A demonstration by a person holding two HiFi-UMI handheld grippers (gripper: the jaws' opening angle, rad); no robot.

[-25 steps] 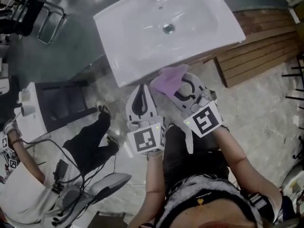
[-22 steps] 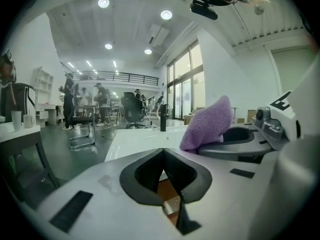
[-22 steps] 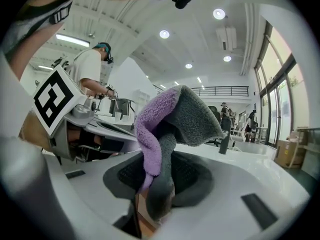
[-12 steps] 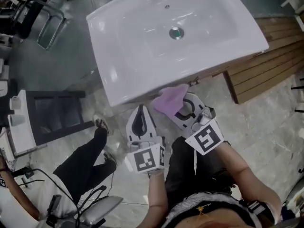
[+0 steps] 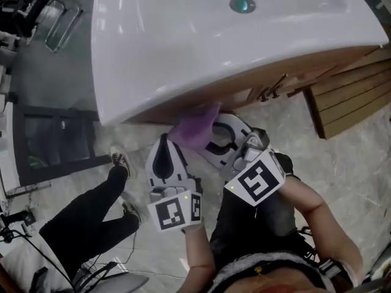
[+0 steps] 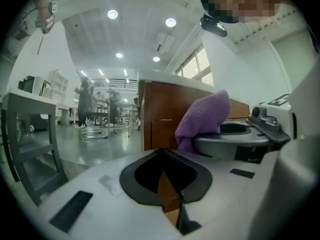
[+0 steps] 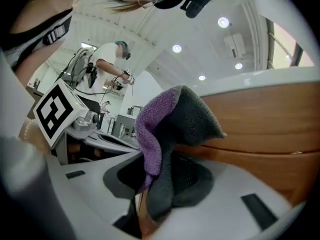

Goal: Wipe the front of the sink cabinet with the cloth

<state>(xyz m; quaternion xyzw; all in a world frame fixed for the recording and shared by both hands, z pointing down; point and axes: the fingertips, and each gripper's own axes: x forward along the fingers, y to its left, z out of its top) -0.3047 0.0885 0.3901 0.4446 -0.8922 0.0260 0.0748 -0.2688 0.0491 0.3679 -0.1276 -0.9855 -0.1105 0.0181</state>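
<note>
Right claw [image 5: 208, 133]: jaws closed on the lower fold of the purple cloth [image 7: 170, 119]. The rest of the cloth stands up free above them. The cloth sits just below the overhanging sink [image 5: 183, 41], at the wooden cabinet front [image 7: 270, 129]. No view settles whether it touches the wood.

Left claw [image 6: 169, 201]: jaws together, nothing between them. It is held just beside the right claw, away from the wood.

Risks (judgement):
- Only a small part of the cloth is pinched. Drag across the panel could pull it out or fold the free flap over, leaving hard claw against the wood.
- The sink rim overhangs the cabinet. An upward stroke could knock the claw on its underside.
- The cabinet handles [image 5: 269, 92] lie to the right. A sideways pass could snag the cloth there.
- The two claws are close together, so a wide stroke could bump them.

Views:
- The head view alone shows the overhang, the handles and both claws side by side.
- The right gripper view alone shows the pinch itself and a horizontal seam in the panel.
- The left gripper view alone shows the cloth [image 6: 205, 116] in profile, with the cabinet's corner edge behind it.
</note>
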